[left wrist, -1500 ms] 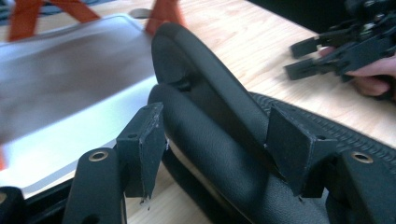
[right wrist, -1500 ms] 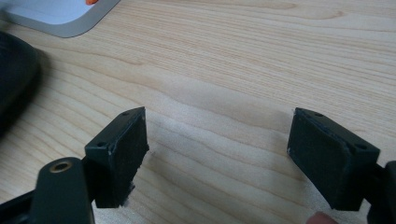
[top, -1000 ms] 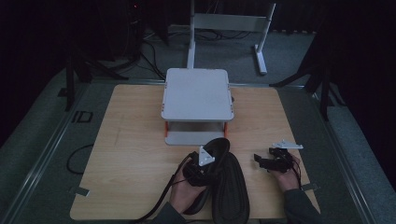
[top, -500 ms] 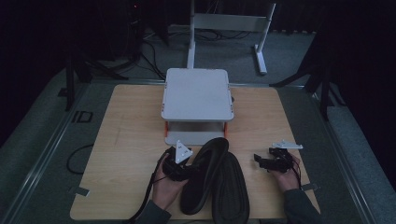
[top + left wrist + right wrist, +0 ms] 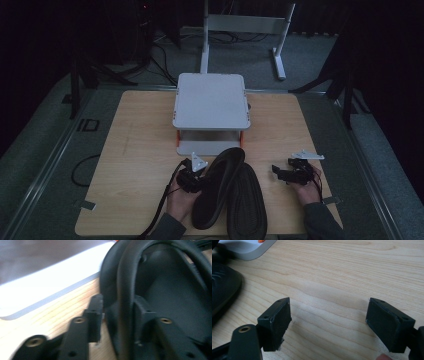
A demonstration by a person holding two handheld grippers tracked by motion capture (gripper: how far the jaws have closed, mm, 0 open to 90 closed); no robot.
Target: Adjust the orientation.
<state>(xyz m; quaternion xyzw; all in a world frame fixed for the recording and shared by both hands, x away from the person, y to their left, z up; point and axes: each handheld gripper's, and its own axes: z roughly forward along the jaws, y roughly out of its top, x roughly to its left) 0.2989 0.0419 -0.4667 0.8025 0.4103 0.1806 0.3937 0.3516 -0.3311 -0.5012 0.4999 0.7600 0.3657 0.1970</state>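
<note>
**Slipper pinched by its edge**

The left slipper point(image 5: 215, 187) lies tilted on the bench point(image 5: 135, 165), leaning against its mate point(image 5: 246, 202) before the white stand point(image 5: 211, 102). It looks light, rubbery and flexible, so the rim suits gripping. The left tongs point(image 5: 192, 176) have just been closing and now clamp that rim; the right tongs point(image 5: 287, 173) stand wide open and empty.

free: table point(image 5: 135, 150) left | blocked: white stand point(image 5: 211, 100) centre, 2 slippers point(image 5: 235, 195) front

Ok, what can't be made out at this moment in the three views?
- High view: left gripper jaws, hidden behind the left slipper.
- Left gripper view: motion blur; the slipper's far end is cut off by the frame edge.
- High view: right slipper heel, cut by the bottom edge.
- High view: shelf under the white stand, in shadow.
</note>
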